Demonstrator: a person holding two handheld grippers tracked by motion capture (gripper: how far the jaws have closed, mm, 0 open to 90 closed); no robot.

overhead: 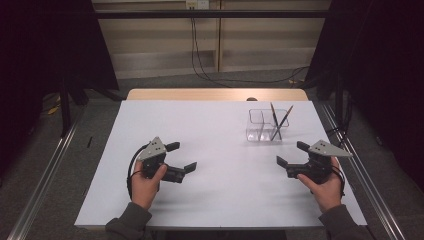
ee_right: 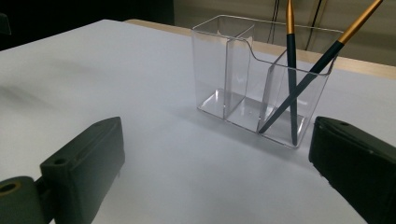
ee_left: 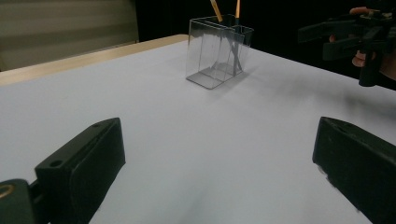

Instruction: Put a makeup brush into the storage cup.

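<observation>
Ahead of the right tongs (overhead: 288, 154), near the worktop's (overhead: 215, 150) far right edge, stands the clear organizer (overhead: 263, 125) with two upright-leaning pencils (ee_right: 292, 74); left tongs (overhead: 181, 156) lie farther. Both are spread, empty.

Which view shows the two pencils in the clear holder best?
The right gripper view: the pencils stand close, crossing in the holder's end compartment. The high view shows them small; the left gripper view cuts off their tops.

A white table (overhead: 220, 165) carries a clear divided holder (overhead: 263, 125), seemingly its sole load.
</observation>
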